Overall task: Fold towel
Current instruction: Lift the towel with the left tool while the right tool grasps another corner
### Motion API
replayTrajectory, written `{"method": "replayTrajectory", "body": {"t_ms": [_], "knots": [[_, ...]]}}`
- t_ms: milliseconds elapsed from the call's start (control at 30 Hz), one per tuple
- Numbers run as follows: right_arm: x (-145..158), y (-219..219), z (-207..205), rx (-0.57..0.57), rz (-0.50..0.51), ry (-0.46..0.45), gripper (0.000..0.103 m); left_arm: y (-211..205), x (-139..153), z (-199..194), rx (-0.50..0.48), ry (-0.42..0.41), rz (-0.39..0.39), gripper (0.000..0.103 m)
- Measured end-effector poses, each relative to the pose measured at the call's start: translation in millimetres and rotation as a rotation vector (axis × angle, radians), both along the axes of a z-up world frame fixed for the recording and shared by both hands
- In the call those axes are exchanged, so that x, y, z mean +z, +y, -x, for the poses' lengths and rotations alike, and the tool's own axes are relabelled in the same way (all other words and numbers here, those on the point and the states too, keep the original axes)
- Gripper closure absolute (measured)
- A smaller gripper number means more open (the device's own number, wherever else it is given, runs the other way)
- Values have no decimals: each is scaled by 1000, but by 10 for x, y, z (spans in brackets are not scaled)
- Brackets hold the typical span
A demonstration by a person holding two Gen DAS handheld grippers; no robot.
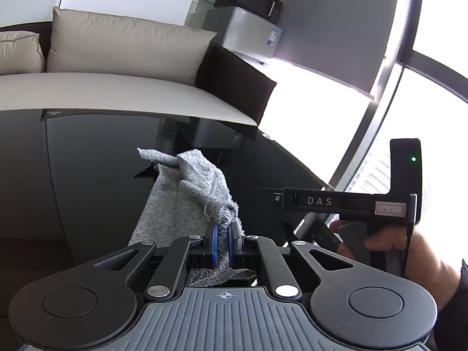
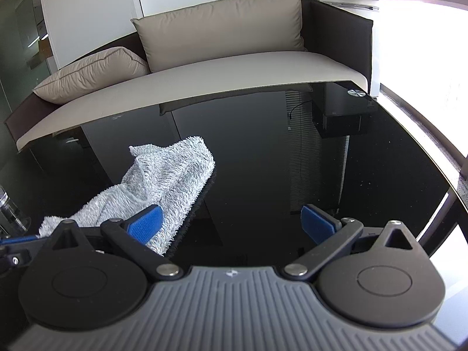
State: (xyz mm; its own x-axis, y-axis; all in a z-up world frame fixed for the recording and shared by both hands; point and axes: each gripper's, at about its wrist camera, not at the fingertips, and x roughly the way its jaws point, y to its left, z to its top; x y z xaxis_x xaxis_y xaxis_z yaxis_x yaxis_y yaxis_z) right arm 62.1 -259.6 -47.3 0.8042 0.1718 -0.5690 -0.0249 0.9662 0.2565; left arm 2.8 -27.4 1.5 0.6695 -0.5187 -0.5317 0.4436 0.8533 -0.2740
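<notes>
A grey terry towel (image 1: 187, 196) lies crumpled on the glossy black table (image 1: 87, 175). My left gripper (image 1: 223, 245) is shut on a frayed corner of the towel, which bunches up between its blue pads (image 1: 215, 244). The towel trails away from it across the table. In the right wrist view the towel (image 2: 163, 181) lies at the left. My right gripper (image 2: 232, 223) is open wide and empty, with its left blue pad (image 2: 146, 223) over the towel's near edge and its right pad (image 2: 317, 225) over bare table. The right gripper body also shows at the right of the left wrist view (image 1: 351, 201).
A beige sofa (image 2: 204, 70) with cushions runs along the table's far edge. A printer (image 1: 251, 33) with a black box on top stands beyond the sofa. Bright windows are on the right. A clear glass object (image 2: 11, 210) stands at the table's left edge.
</notes>
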Motion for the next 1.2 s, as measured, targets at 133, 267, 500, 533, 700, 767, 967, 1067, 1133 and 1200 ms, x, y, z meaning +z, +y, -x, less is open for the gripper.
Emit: {"method": "replayTrajectory", "body": {"t_ms": [133,267,500,533,700,767,967,1067,1133,1200], "knots": [[-3,-40,-115,36,-76,19,0,36,-25,2,0,15,6,96],[6,0,-228,56,-91,15,0,84,-28,-1,23,30,-9,97],[-7,261,-246,220,-61,33,32,194,-30,-68,70,51,-20,97],[-19,289,-246,238,-55,36,46,207,-38,-78,77,59,-20,97],[-52,406,-235,325,-60,39,53,233,-33,-69,82,69,-19,96],[-41,440,-216,340,-49,26,53,234,-27,-64,83,68,-18,97],[29,477,-132,344,-4,-53,58,240,-38,-74,89,76,-22,96],[65,495,-90,346,19,-92,58,249,-35,-75,92,77,-19,96],[19,524,-142,369,7,-65,58,248,-31,-72,94,75,-17,96],[-14,547,-175,382,7,-43,58,240,-29,-67,92,75,-17,96]]}}
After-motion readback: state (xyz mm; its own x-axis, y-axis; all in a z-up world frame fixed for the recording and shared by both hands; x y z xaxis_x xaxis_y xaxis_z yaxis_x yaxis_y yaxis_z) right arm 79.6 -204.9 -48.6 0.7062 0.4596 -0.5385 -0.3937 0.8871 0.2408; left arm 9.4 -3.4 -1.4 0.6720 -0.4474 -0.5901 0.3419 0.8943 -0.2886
